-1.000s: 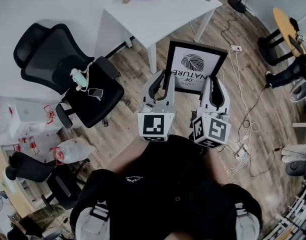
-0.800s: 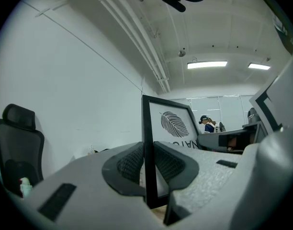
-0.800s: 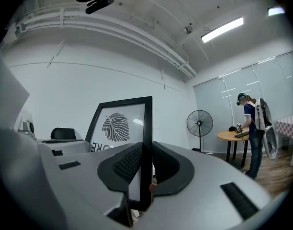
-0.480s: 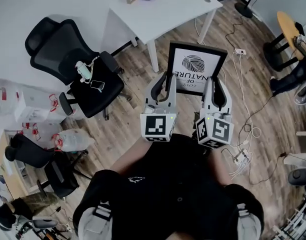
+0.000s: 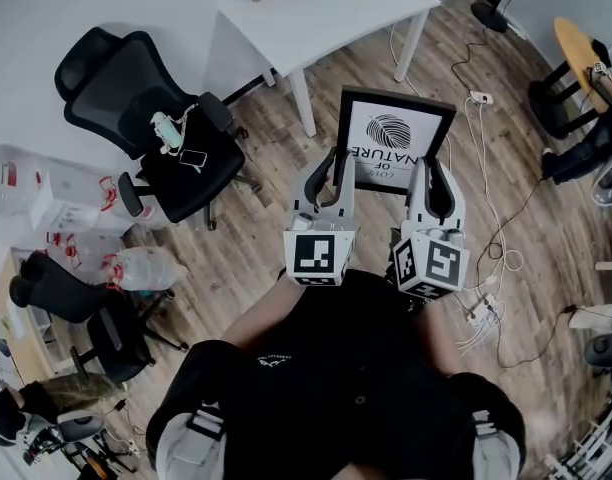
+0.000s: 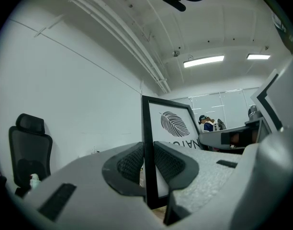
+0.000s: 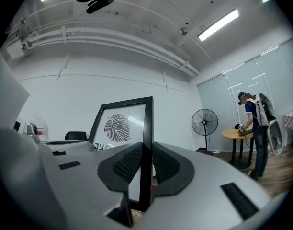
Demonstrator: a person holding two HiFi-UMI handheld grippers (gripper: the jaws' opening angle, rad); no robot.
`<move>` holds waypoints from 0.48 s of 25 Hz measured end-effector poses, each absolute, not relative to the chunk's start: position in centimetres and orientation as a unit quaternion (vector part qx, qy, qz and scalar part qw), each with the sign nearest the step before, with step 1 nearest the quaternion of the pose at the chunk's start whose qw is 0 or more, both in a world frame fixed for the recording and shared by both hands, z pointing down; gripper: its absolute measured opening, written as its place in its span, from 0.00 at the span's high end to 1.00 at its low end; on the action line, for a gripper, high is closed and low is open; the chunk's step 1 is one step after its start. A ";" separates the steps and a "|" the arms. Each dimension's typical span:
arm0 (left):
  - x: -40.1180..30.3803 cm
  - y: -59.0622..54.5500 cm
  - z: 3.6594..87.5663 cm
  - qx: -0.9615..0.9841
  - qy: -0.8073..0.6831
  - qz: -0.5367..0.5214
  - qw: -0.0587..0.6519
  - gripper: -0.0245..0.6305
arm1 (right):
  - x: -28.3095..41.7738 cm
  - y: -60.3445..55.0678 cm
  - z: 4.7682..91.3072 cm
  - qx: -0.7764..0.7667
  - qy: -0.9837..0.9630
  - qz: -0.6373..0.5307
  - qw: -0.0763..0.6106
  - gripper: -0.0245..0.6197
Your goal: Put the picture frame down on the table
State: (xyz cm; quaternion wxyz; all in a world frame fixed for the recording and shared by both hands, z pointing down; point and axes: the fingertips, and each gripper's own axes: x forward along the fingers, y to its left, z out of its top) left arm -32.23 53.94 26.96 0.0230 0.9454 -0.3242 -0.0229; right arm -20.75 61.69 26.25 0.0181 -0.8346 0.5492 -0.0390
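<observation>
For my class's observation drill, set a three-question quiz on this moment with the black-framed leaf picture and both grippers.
1. True or false: the black-framed leaf picture already lies on the white rectangular table.
2. What grips it? A) left gripper only B) right gripper only C) both
3. Fill in: a phone lies on the black office ____.
Key: 1 false, it is held in the air, off that table; 2 C; 3 chair.

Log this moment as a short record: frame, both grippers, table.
picture frame: black, leaf print, held in the air above the wood floor
left gripper: shut on the frame's left side
right gripper: shut on the frame's right side
table: white, beyond the frame, frame not touching it
status: frame not yet set down
</observation>
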 end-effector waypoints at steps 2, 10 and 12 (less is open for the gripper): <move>-32.3 54.0 27.3 0.947 -0.321 -0.021 0.026 0.86 | -20.9 61.9 26.5 -0.835 0.549 -0.043 0.014 0.86; -30.6 50.6 28.9 0.953 -0.301 -0.025 0.023 0.86 | -19.4 58.9 28.5 -0.849 0.524 -0.067 0.004 0.86; -29.8 48.7 29.2 0.955 -0.295 -0.022 0.025 0.86 | -18.9 57.3 28.9 -0.850 0.521 -0.075 0.004 0.86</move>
